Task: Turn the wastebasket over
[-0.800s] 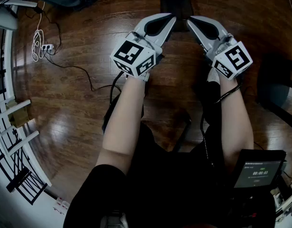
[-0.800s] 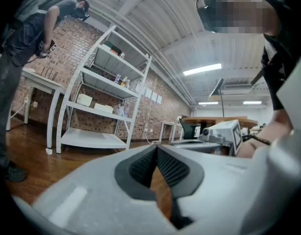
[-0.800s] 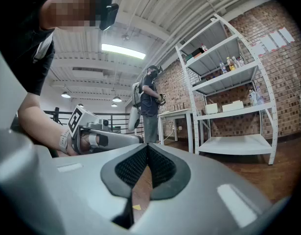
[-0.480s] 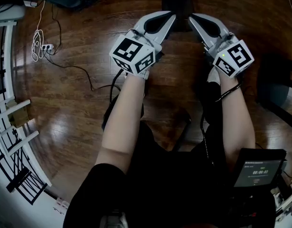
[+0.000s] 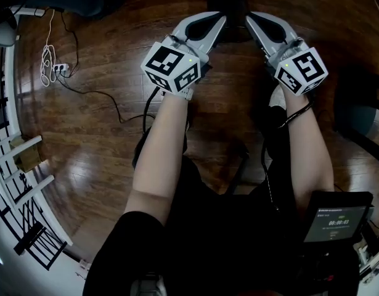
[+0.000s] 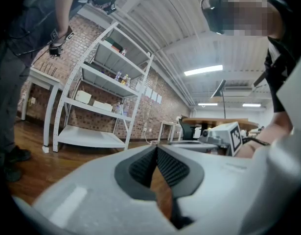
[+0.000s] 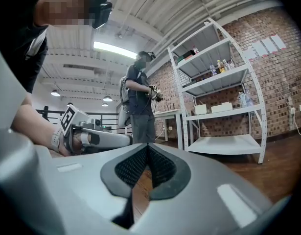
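The wastebasket [image 5: 228, 2] is a dark shape on the wooden floor at the top middle of the head view; its form is hard to make out. It does not show in either gripper view. My left gripper [image 5: 222, 19] is held level, its tip just left of the basket's near side. My right gripper [image 5: 250, 17] mirrors it on the right. Both sets of jaws meet at the tips with nothing between them, as the left gripper view [image 6: 156, 149] and the right gripper view [image 7: 147, 146] show. Whether either tip touches the basket I cannot tell.
A white cable and power strip [image 5: 50, 60] lie on the floor at the left, by a white rail [image 5: 20, 177]. A dark chair base [image 5: 362, 119] stands at the right. A white shelf rack [image 6: 99, 106] lines the brick wall, and a person [image 7: 140, 104] stands by a table.
Both grippers have edged a little up the picture toward the dark basket. Their jaws stay closed.
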Demonstrator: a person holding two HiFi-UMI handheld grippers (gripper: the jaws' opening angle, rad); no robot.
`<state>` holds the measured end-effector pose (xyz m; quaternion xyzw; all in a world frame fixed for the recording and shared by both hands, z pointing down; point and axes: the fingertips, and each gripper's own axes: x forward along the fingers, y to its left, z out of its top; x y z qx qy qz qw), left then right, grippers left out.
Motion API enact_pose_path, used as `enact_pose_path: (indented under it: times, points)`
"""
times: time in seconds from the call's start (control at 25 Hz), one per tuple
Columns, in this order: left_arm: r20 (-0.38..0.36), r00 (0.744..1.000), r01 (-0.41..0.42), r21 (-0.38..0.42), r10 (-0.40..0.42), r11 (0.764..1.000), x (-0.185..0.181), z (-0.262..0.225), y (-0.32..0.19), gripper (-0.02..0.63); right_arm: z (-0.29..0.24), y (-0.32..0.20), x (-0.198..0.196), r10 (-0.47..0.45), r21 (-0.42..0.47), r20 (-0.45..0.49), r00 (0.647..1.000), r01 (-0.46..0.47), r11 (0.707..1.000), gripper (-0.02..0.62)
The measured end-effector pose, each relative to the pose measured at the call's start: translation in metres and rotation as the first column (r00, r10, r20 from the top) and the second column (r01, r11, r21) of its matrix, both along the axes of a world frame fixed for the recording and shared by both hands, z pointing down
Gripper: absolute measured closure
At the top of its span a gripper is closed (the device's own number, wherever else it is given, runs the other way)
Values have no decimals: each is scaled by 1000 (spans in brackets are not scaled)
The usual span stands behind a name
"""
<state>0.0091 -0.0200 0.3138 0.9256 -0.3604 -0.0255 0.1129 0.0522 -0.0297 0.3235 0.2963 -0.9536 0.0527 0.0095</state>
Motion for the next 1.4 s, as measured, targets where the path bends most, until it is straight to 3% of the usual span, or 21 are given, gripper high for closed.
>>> enact_pose_path:
  times: [0.24,0.52,0.72,1.0,1.4]
  points:
    - [-9,1000,2,-2,-2,1000,6,3,-12,603,12,-17,13,29,-16,-3,1000,-29,999,584]
    - [13,1000,26,-19,-26,999,-2,13,-64,604,22,-73,6,6,-28,-2,1000,-6,1000,584]
    - [29,999,22,-22,-22,1000,2,18,-51,603,25,-65,7,-8,-19,-14,1000,8,1000,584]
    - [25,998,51,-43,-50,998,-13,26,-107,603,33,-123,-10,-23,-46,-13,1000,22,999,584]
    - [36,999,32,-38,-31,999,-12,27,-119,603,45,-133,-12,-3,-73,-29,1000,1,997,584]
